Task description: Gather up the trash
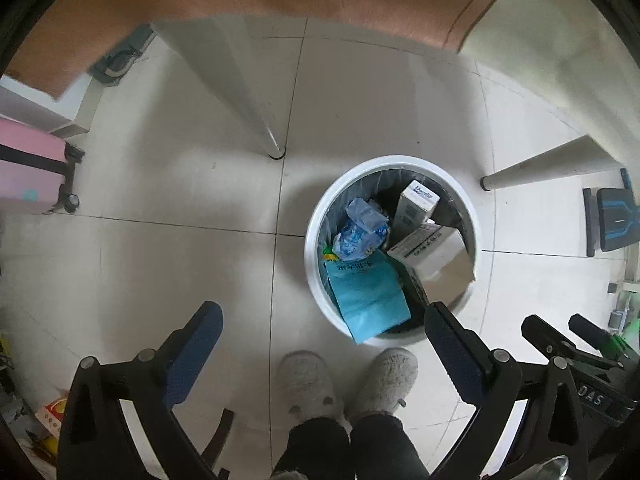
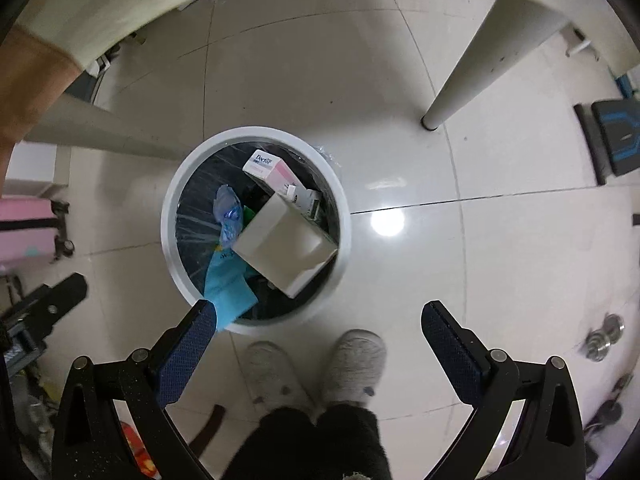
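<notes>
The round white plastic waste bin with a dark liner [image 1: 391, 248] stands on the pale tiled floor [image 1: 160, 184] just ahead of the person's grey fleece slippers [image 1: 344, 380], and it already holds several discards: a turquoise paper bag [image 1: 366, 294] protruding over the near rim, a crumpled blue-and-white plastic wrapper [image 1: 360, 234], a white carton lettered "Doctor" [image 2: 267, 169] and a larger plain white cardboard box [image 2: 286, 246] lying across the top. By this evidence collection appears largely done; no loose trash is evident on the floor nearby, though clutter at the frame edges cannot be identified. The left hand-held gripper [image 1: 322, 320] hangs above the floor beside the bin, jaws spread wide and empty. The right hand-held gripper [image 2: 318, 318] hangs over the bin's near rim, likewise spread and empty.
</notes>
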The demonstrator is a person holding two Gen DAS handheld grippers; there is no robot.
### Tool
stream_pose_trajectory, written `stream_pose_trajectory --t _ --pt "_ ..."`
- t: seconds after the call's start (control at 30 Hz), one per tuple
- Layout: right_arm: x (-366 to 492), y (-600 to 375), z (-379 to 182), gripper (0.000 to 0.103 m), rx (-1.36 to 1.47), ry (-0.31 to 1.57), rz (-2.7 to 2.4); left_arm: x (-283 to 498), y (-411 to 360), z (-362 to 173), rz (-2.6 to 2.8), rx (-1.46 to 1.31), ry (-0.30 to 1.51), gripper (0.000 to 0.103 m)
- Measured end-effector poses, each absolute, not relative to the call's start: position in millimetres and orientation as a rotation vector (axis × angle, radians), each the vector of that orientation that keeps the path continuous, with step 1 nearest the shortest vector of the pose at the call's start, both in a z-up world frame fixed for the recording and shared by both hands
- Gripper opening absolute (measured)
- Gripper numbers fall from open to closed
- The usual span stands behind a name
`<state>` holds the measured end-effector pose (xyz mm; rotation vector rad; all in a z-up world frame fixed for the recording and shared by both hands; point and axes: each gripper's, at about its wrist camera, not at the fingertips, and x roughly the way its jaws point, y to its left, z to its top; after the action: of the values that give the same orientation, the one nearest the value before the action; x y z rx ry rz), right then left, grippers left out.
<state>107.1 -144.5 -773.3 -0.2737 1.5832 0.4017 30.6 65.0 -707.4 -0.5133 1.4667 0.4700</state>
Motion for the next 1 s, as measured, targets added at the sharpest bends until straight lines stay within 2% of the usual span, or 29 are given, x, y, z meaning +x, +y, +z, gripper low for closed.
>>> stream_pose_trajectory --t 0.27,0.7,1.0 --pt "86.3 -152.2 -683.9 0.103 -0.322 1.511 0.405 5.8 45.5 -624.2 0.466 -0.519 1.432 0.103" --pt "38.5 -198.0 -446.3 0.103 -0.256 1.432 0.513 -32.3 -8.9 -416.3 0.352 -0.511 1.330 0.103" --pt "12.6 -236.1 -293.5 0.103 -0.170 1.379 0.635 -51.6 -22.5 -299.1 0.241 -0.567 1.210 0.103"
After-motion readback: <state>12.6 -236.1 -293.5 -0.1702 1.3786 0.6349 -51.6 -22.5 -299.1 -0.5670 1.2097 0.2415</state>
